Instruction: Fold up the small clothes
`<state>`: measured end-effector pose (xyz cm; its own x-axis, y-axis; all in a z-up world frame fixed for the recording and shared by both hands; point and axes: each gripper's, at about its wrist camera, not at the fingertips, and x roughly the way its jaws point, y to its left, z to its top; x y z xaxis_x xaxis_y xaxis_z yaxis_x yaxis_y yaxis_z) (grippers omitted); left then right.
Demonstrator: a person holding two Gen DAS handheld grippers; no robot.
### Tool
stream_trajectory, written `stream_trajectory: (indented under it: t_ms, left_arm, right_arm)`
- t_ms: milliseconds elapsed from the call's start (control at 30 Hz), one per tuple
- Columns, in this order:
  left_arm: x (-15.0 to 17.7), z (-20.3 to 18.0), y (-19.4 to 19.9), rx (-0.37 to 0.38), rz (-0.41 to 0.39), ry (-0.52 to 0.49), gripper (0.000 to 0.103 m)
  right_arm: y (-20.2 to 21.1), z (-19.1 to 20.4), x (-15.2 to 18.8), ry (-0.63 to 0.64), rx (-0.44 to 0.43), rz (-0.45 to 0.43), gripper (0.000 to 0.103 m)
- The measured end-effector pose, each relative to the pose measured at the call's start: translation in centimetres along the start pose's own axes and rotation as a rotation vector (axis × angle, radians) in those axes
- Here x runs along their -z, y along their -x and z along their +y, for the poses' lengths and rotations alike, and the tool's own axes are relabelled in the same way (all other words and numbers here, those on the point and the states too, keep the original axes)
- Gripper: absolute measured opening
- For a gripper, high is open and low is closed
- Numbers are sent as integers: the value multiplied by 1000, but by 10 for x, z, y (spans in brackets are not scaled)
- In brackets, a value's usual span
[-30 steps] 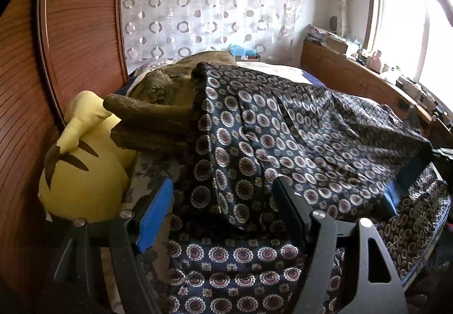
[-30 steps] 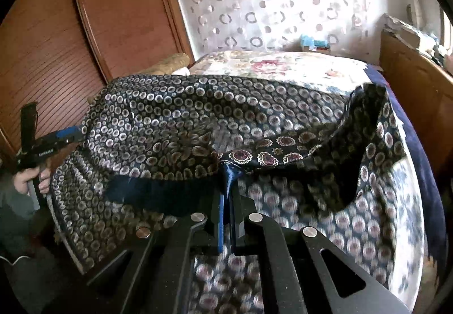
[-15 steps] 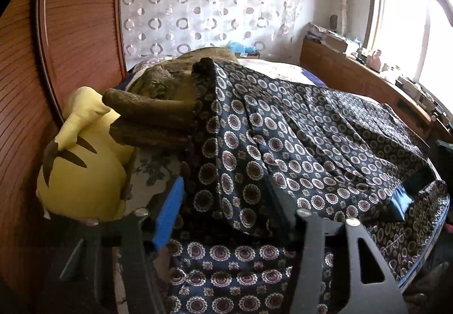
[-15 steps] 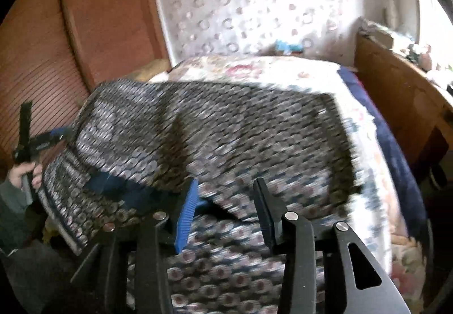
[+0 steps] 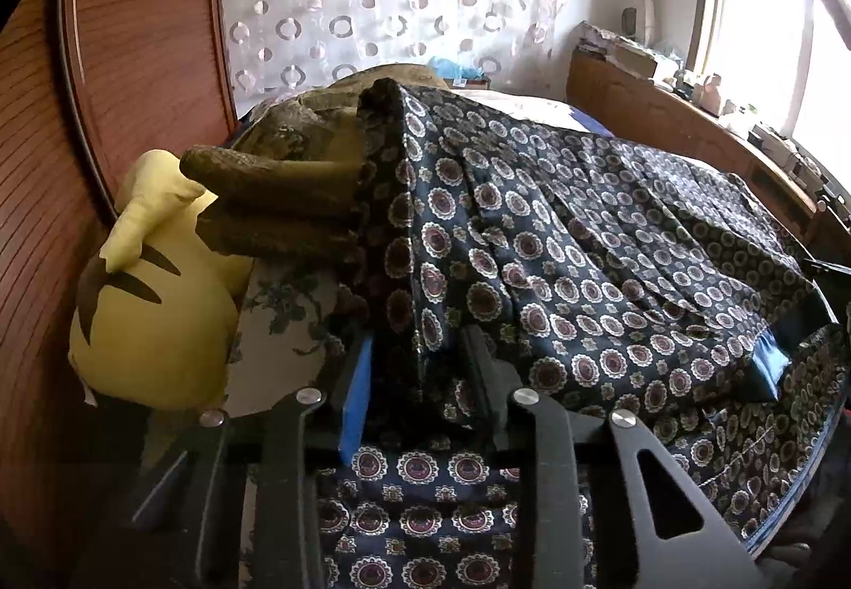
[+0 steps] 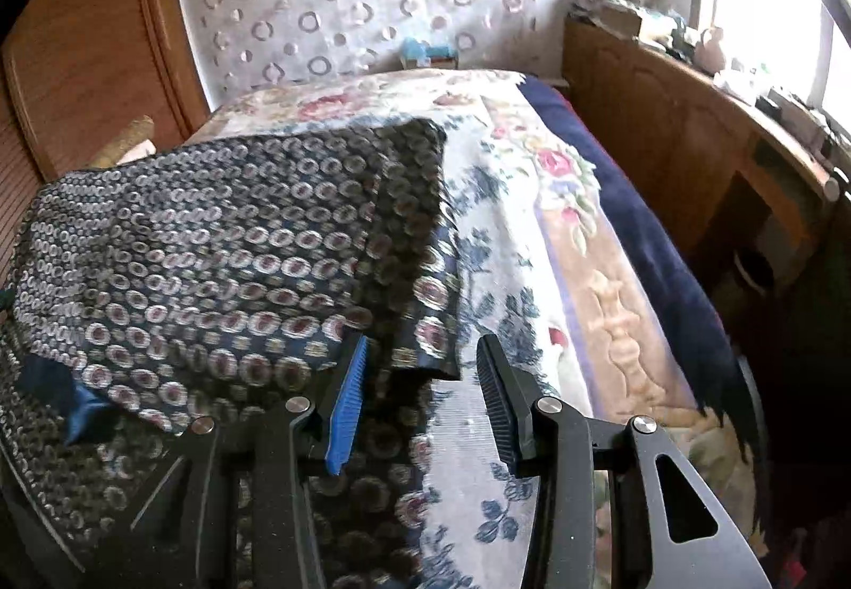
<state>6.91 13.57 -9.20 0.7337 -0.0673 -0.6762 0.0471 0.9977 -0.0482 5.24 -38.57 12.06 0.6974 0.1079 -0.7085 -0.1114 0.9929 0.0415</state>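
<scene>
A dark navy garment (image 5: pixel 585 238) with a round medallion print lies folded over on the bed; it also shows in the right wrist view (image 6: pixel 223 259). A plain blue waistband edge (image 5: pixel 768 360) shows at its right. My left gripper (image 5: pixel 420 365) is open, its fingers either side of a hanging fold of the garment's left edge. My right gripper (image 6: pixel 420 376) is open and empty, just over the garment's right corner, which lies flat on the bedspread.
A yellow plush toy (image 5: pixel 154 302) and brown folded pillows (image 5: pixel 276 201) sit at the bed's left by the wooden headboard (image 5: pixel 133 57). The floral bedspread (image 6: pixel 532 195) lies to the right. A wooden cabinet (image 6: pixel 665 121) runs along the window side.
My right gripper opened, let the garment's corner drop onto the bed, and drew back to the right. My left gripper stayed open and moved in around the garment's left fold.
</scene>
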Motion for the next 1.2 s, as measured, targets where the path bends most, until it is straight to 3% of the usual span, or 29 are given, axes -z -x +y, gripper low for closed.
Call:
stream_trajectory:
  t_ms: [233,333,367,467,767,1200]
  left_arm:
    - [0,2,-3,4,13,-10,8]
    - [-1,2,2,21,1,-10,2]
    - [-2,2,5,23,-7,-7,2]
    - [-7,6,20,44,-46,14,2]
    - [-15,28,51,40,-96,47,2]
    - [18,31,60,31,-40,35,2]
  right_arm:
    - [-11,-5,-9,-9,-27,23,40]
    - [-18,-11,-11,10,-42,28,20]
    - [-20,-7,-7,17,-46,28,9]
    - [-15,-5,-5,36,-72,5,2]
    - [29,-6,-2,45,-104,-78,1]
    - [48,-16,29,58,-120,-29,1]
